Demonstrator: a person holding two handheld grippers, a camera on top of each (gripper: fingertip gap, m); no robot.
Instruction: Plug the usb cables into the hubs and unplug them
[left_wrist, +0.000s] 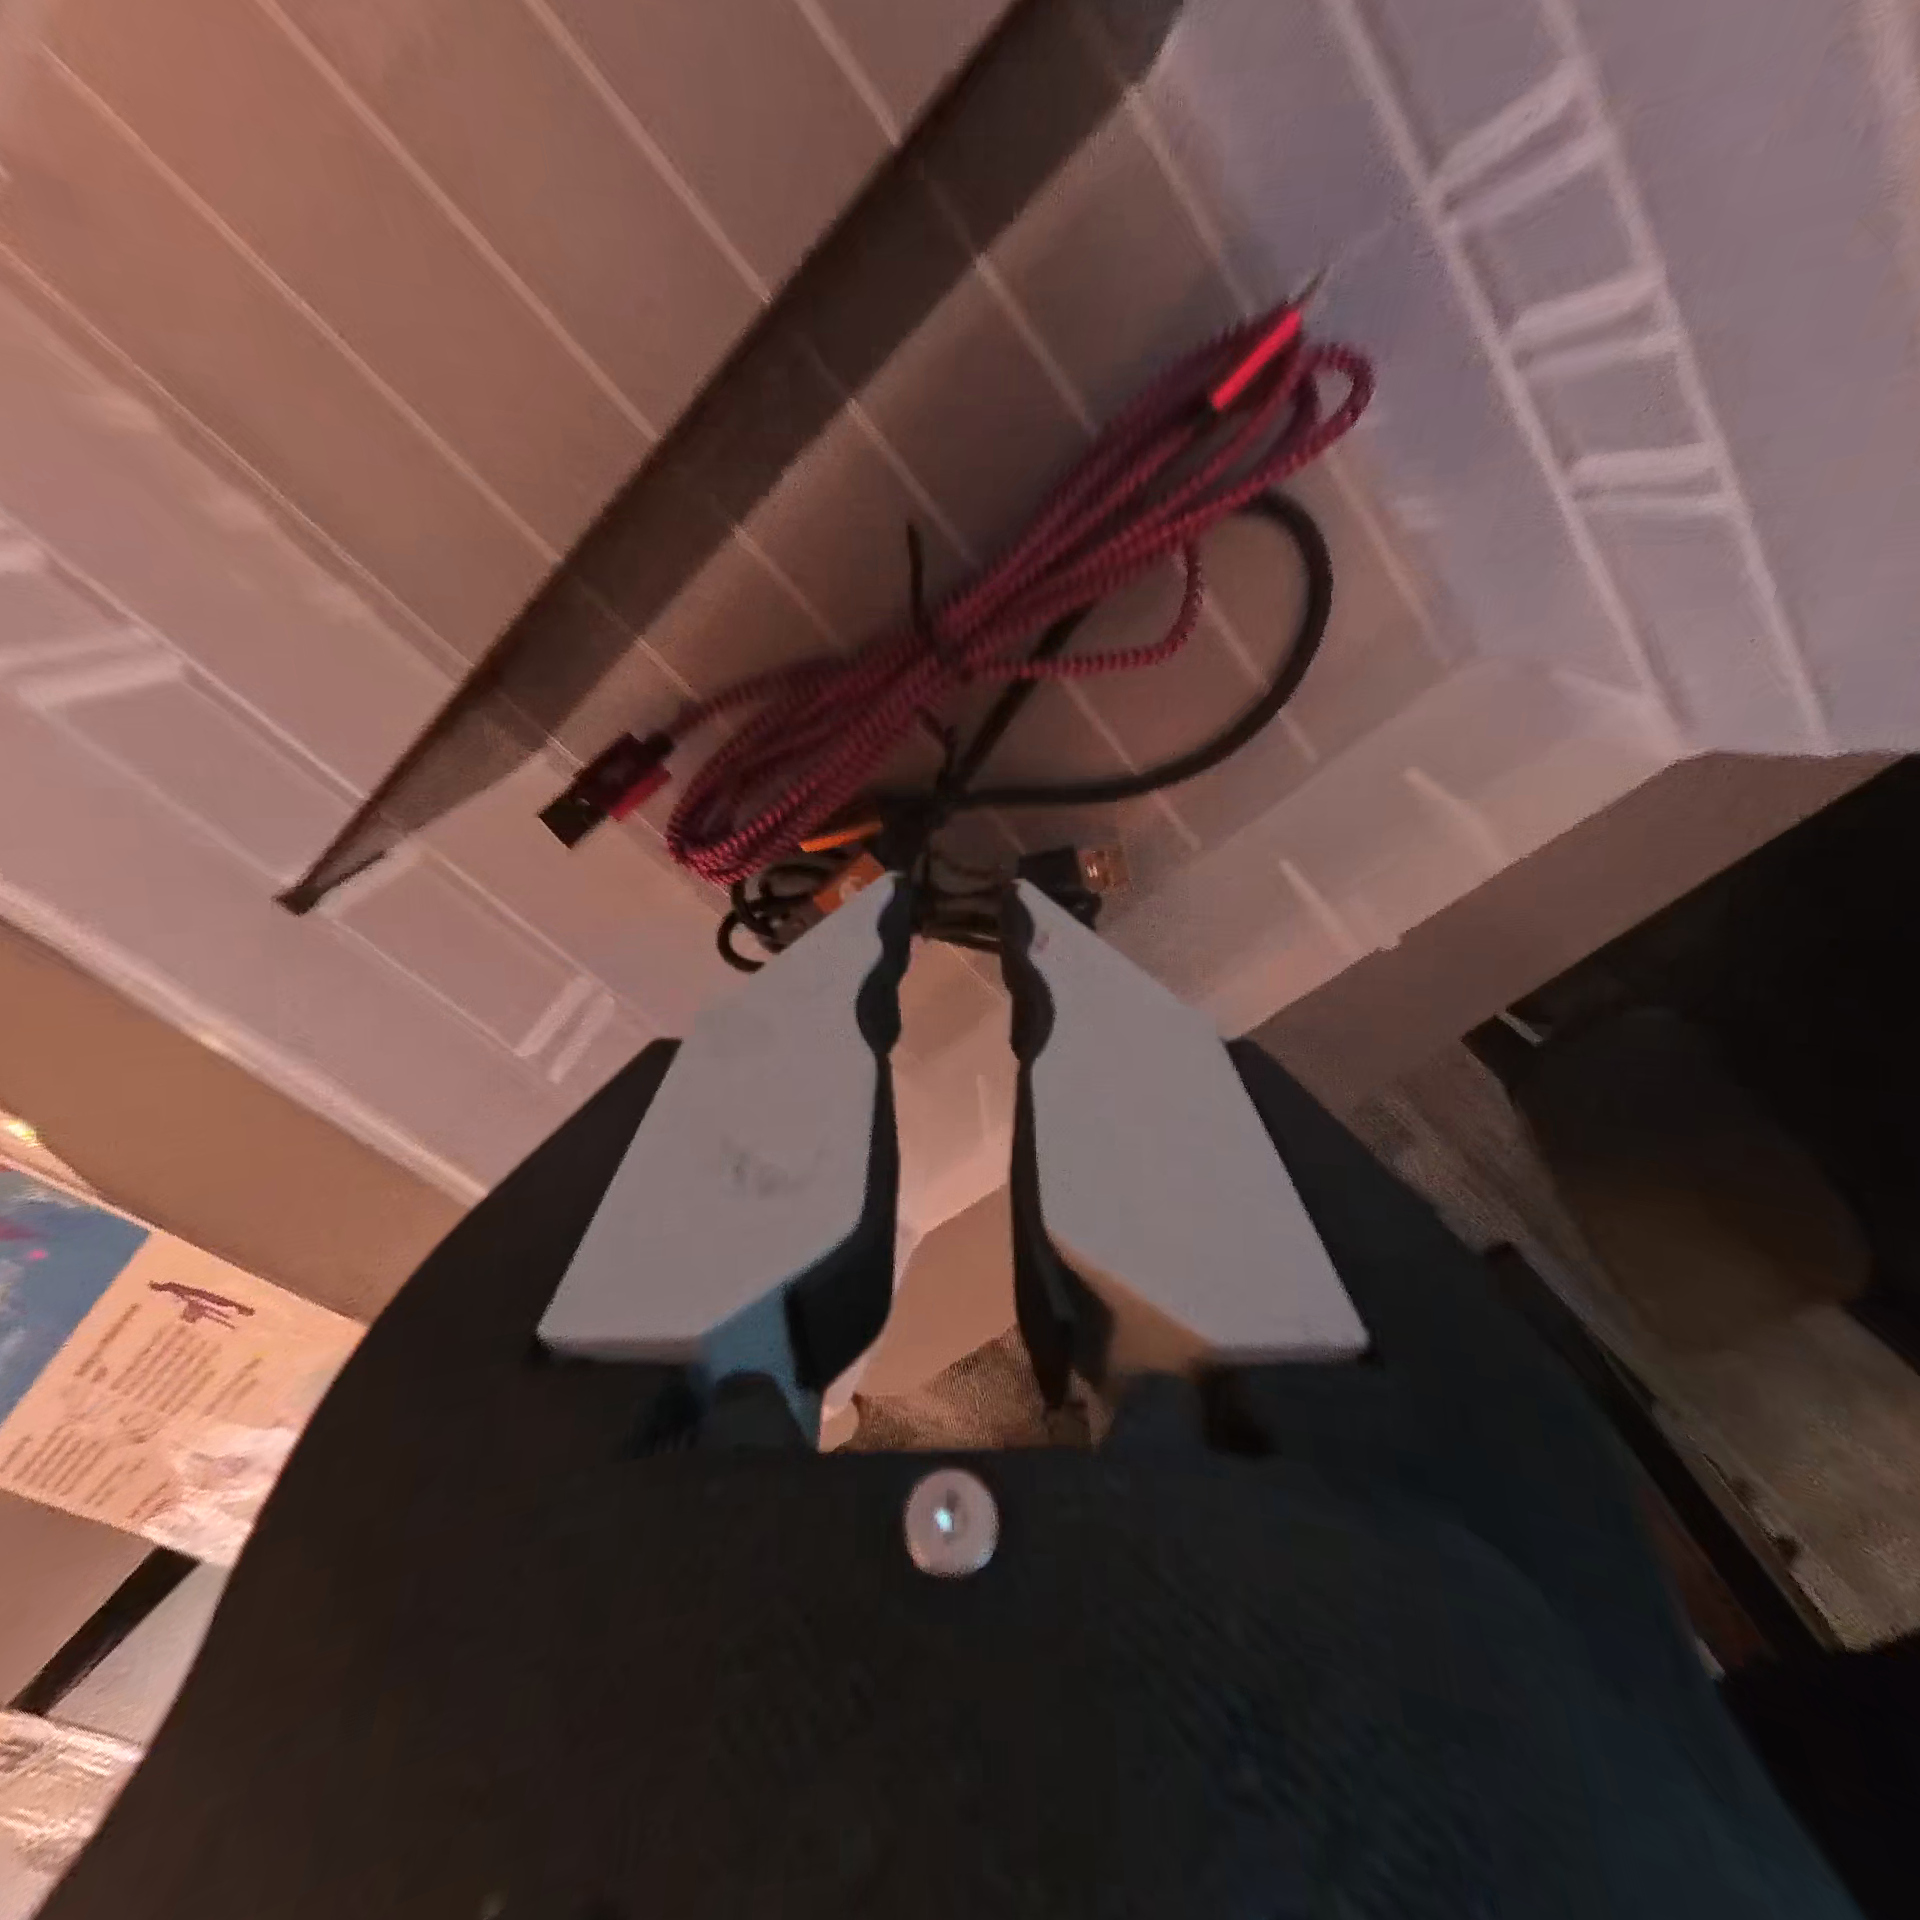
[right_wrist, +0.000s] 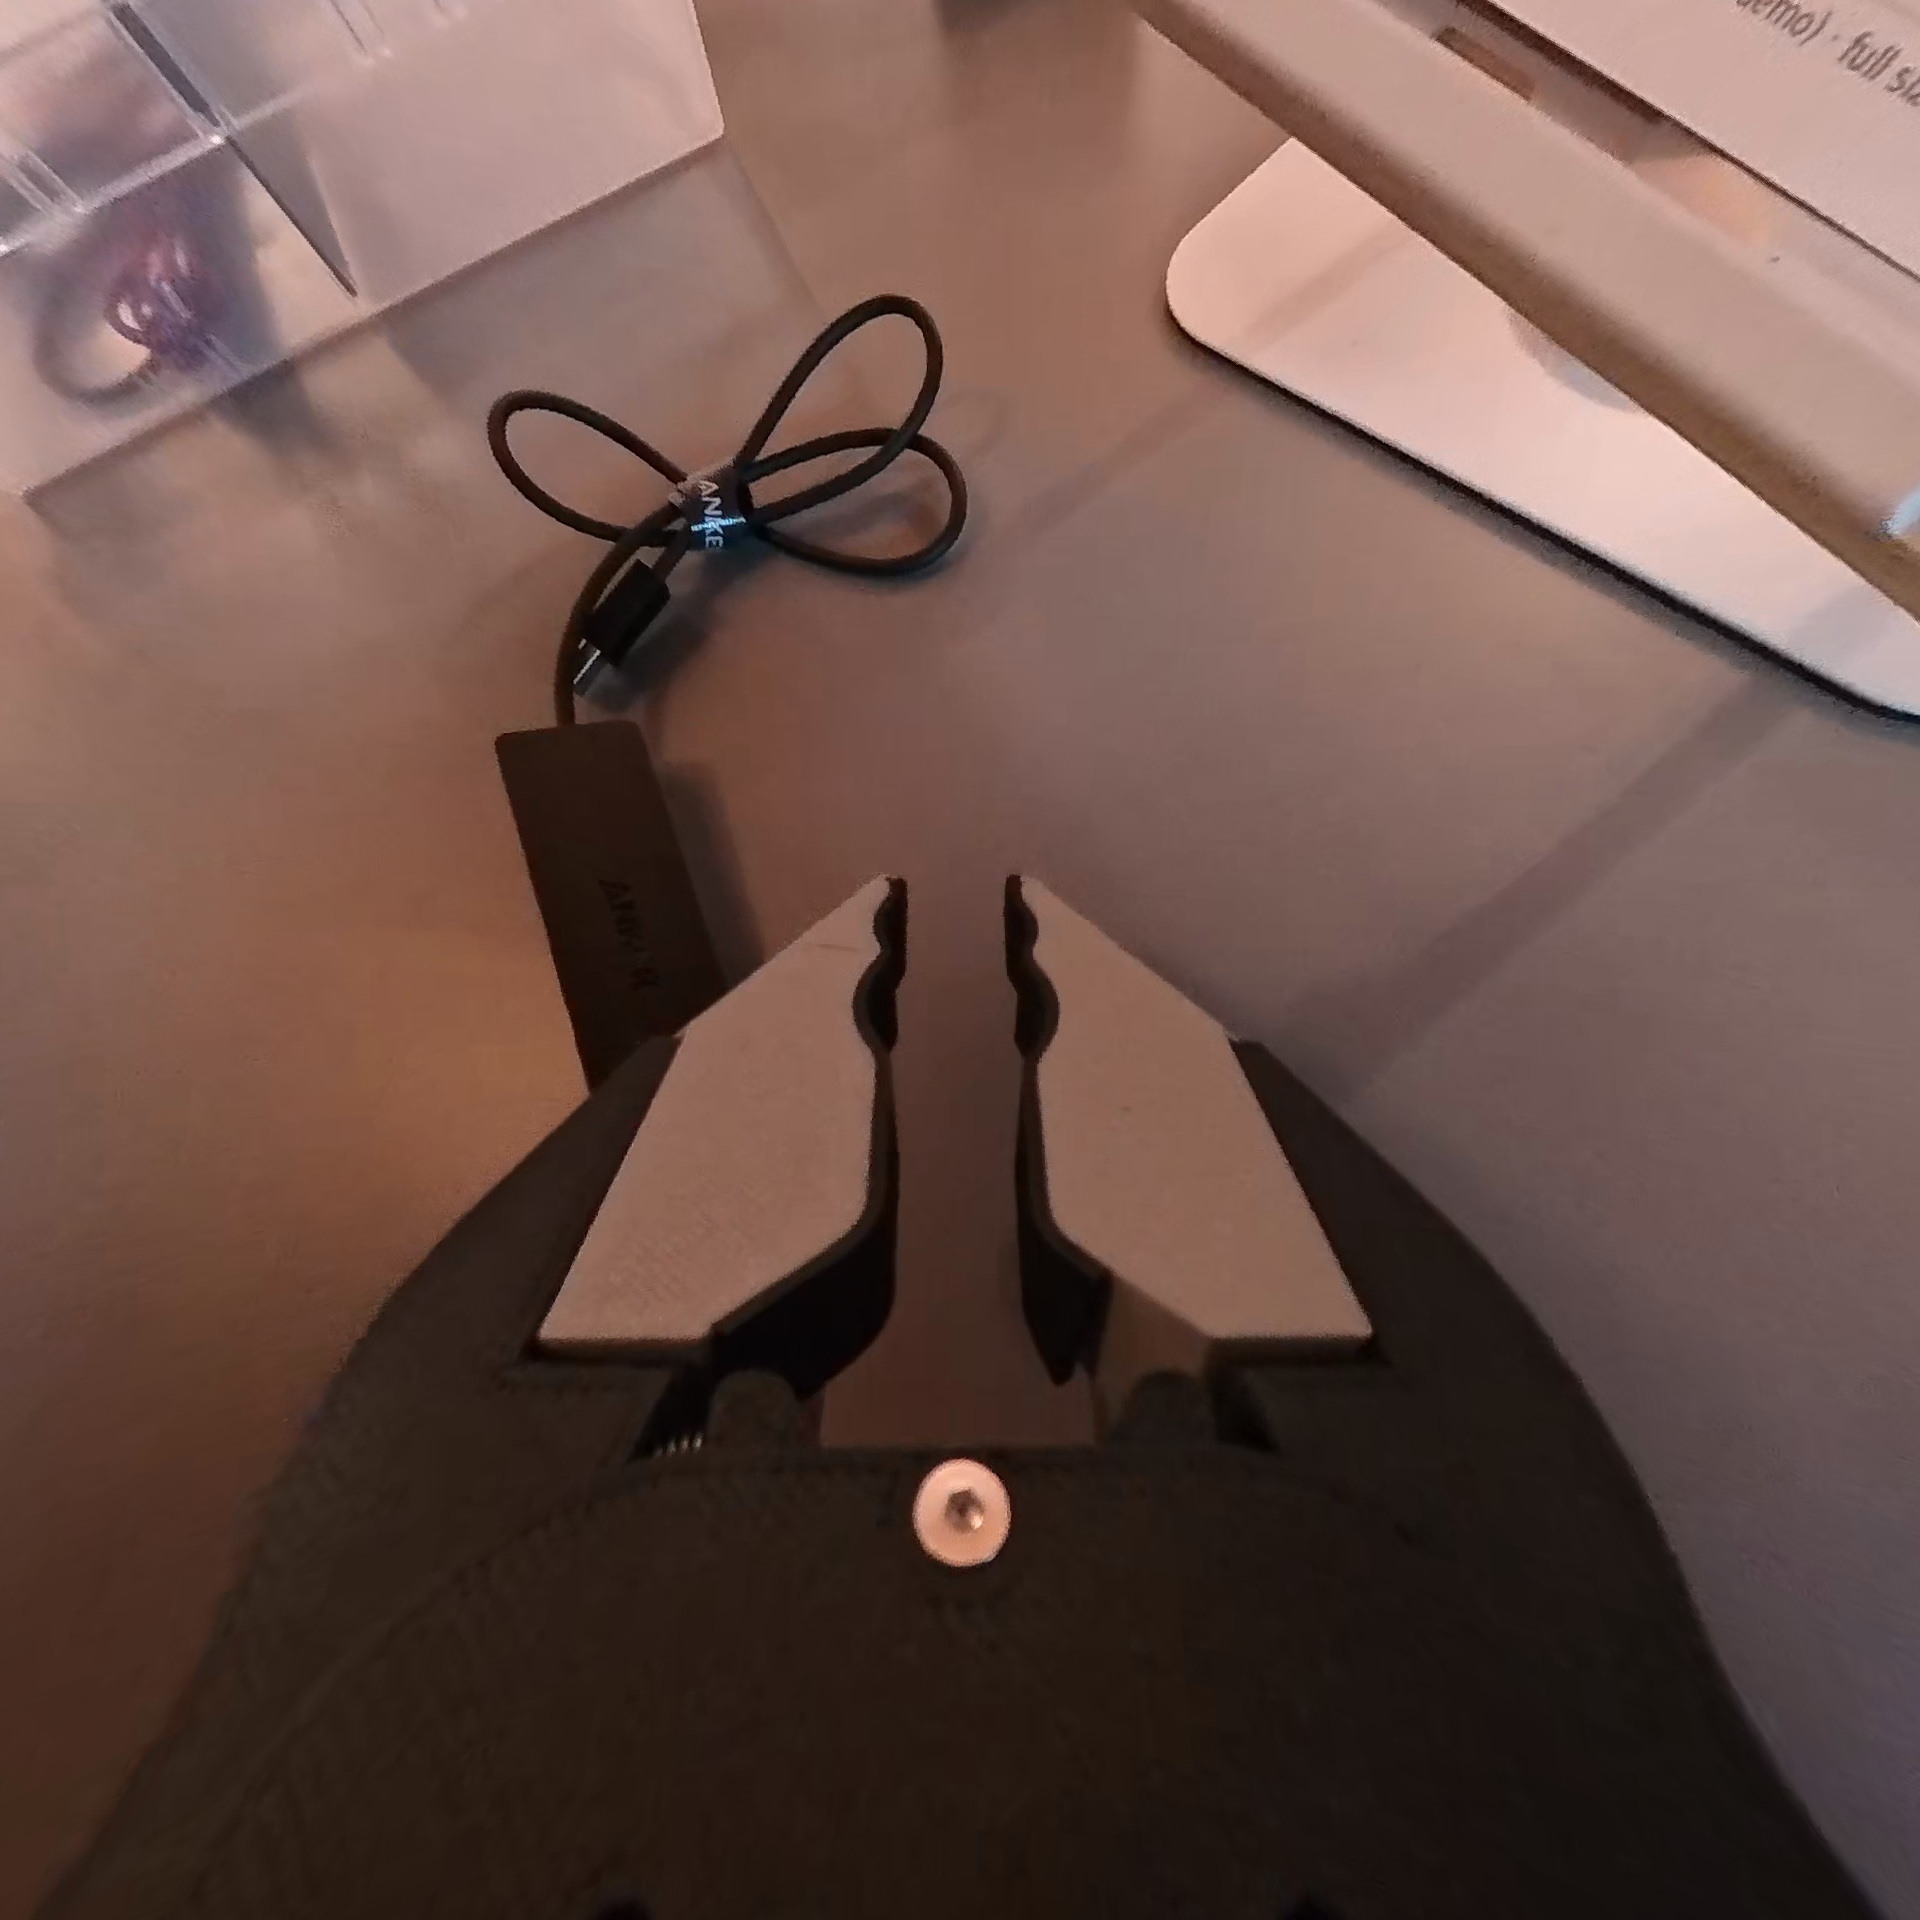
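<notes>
Left wrist view: my left gripper (left_wrist: 954, 896) reaching into clear plastic bin (left_wrist: 1558, 416), fingers apart, holding nothing, tips just beside black cable bundle (left_wrist: 1226, 727) tangled with red braided cable (left_wrist: 1039, 623). Risk, judging: closing here catching tie or loops, dragging both cables instead of one plug; red USB-A plug (left_wrist: 603, 795) lying off to side. View blurring, so aim uncertain.

Right gripper (right_wrist: 954, 894) hovering over desk (right_wrist: 1351, 935), fingers apart, empty. Black USB hub (right_wrist: 613, 883) lying partly under left finger, own lead (right_wrist: 727, 488) coiled beyond. Monitor stand (right_wrist: 1455, 364) crowding right side.
</notes>
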